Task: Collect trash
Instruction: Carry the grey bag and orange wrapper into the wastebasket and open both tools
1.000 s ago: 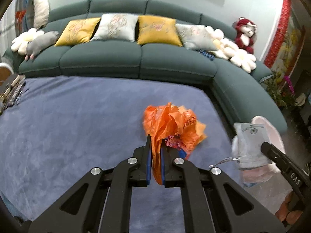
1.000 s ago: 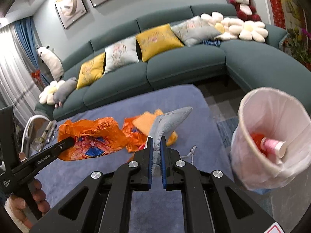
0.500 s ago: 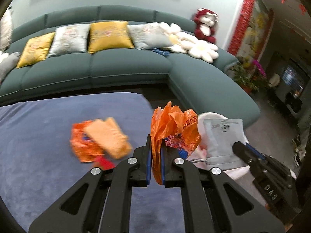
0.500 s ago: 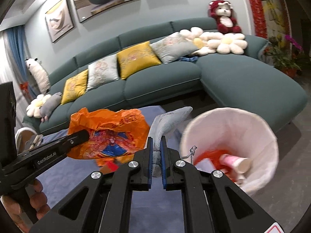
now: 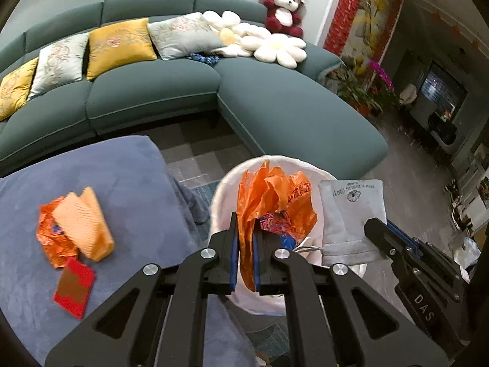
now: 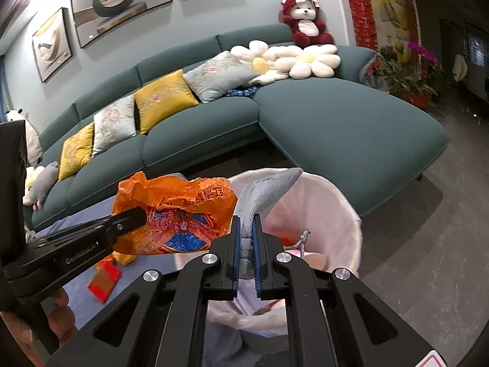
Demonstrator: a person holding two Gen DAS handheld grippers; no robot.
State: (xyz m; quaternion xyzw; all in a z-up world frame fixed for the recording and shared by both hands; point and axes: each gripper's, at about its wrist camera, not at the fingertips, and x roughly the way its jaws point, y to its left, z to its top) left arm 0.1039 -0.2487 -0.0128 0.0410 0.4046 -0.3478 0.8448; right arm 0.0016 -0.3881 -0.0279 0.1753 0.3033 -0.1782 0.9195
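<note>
My left gripper [image 5: 244, 244] is shut on a crumpled orange plastic bag [image 5: 272, 195] and holds it over the white lined trash bin [image 5: 220, 192]. The bag also shows in the right wrist view [image 6: 180, 214]. My right gripper [image 6: 246, 244] is shut on a grey drawstring pouch [image 6: 262, 195] and holds it above the bin [image 6: 330, 208]; the pouch also shows in the left wrist view [image 5: 351, 214]. An orange wrapper with an orange cloth [image 5: 79, 223] and a red envelope [image 5: 73, 287] lie on the blue rug [image 5: 122, 171].
A teal sectional sofa [image 5: 275, 104] with cushions and plush toys stands behind the bin. Potted flowers [image 5: 366, 85] stand at the right. Grey floor lies beyond the bin [image 6: 428, 244].
Both grippers have swung right, from over the rug to over the trash bin, each still holding its item. The bin has come to the middle of both views.
</note>
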